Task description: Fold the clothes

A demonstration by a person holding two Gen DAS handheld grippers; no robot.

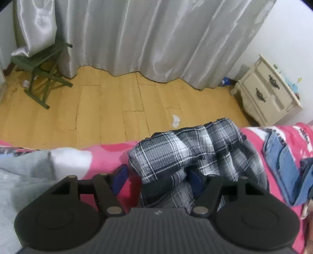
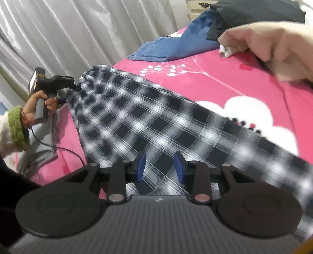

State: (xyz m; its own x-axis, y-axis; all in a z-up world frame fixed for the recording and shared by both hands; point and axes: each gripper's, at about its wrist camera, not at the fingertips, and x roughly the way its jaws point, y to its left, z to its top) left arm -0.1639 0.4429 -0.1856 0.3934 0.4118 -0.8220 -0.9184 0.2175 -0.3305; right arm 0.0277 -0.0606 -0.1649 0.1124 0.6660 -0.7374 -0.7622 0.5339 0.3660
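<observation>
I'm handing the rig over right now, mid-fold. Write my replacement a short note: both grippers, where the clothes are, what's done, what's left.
Left gripper: jaws open, at the far end of the plaid garment, one pad over the cloth, nothing pinched.
Right gripper: jaws open over the near end of the plaid, cloth showing between the pads, not gripped.
The plaid lies stretched in a long strip across the pink bedspread, bunched at the left gripper's end.
Jeans, a dark garment and a beige one lie further along the bed; a grey one lies beside the left gripper.
Done: plaid laid out lengthwise.
Left: fold it shorter, then the other clothes.
</observation>
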